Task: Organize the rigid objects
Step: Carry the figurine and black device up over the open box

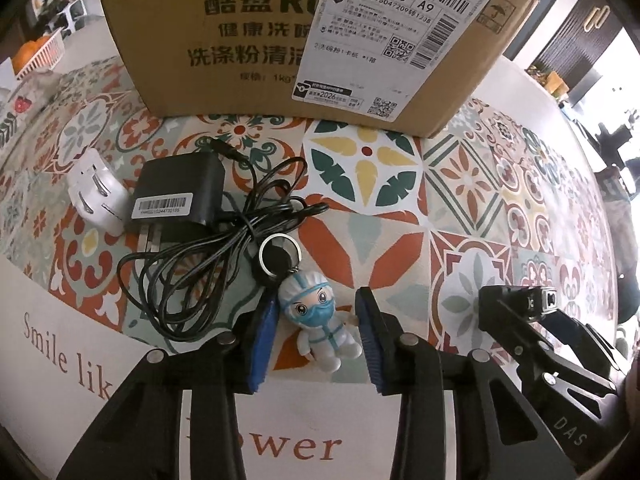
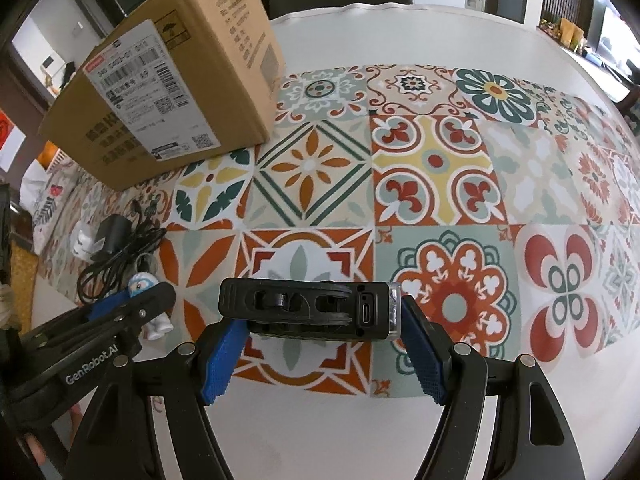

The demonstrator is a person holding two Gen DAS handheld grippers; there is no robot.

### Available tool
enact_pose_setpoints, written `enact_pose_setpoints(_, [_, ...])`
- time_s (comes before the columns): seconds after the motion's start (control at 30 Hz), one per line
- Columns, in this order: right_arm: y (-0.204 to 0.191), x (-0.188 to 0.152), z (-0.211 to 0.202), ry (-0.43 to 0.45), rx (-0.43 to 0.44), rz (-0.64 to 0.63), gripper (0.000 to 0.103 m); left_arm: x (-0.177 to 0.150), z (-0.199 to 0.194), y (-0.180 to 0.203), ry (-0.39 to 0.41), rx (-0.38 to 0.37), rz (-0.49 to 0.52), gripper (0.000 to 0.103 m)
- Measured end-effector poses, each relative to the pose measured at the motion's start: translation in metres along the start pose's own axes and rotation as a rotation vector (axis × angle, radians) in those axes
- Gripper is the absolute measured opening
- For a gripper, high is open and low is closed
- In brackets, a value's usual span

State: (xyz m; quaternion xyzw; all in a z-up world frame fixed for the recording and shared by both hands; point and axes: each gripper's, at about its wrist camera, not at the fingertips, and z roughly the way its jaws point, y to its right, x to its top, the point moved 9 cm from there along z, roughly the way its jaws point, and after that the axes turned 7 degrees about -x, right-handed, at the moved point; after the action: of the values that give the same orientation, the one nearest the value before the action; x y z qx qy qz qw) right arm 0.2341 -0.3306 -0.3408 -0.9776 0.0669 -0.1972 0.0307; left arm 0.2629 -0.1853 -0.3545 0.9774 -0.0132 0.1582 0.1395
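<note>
Left hand-held gripper (image 1: 318, 344) clamps the figurine keychain (image 1: 320, 324).

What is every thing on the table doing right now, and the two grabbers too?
Left gripper: shut on the toy keychain.
Toy keychain: lying face up.
Right gripper: shut on the black gadget.
Black gadget: gripped, charging port showing.
Black charger: unplugged, cable tangled.
White plug: lying beside the black charger.
Cardboard box: standing upright.

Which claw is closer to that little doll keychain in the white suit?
Left. The left claw has its blue pads either side of the doll keychain. The right claw is off to the side, gripping a black gadget.
</note>
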Motion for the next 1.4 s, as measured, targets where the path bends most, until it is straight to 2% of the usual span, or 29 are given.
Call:
enact_pose_setpoints(0.2, [-0.010,-0.005,-0.004,0.003,0.010,-0.011,0.073,-0.007,-0.009,-0.008,0.011,-0.032,0.003,0.038])
enact_pose_setpoints(0.47, [-0.020,-0.013,-0.018,0.009,0.011,-0.021,0.073,-0.011,-0.038,-0.008,0.076,-0.050,0.109,0.038])
enact_pose_setpoints(0.7, [-0.033,-0.011,-0.040,0.028,0.014,-0.013,0.073,-0.007,-0.062,-0.010,0.113,-0.091,0.141,0.038])
enact_pose_setpoints(1.03, [-0.055,0.009,-0.086,0.116,0.007,-0.036,0.073,0.015,-0.114,-0.009,0.222,-0.120,0.158,0.038])
enact_pose_setpoints(1.4, [-0.087,0.033,-0.130,0.218,0.018,-0.065,0.073,0.039,-0.170,-0.021,0.328,-0.109,0.185,0.038])
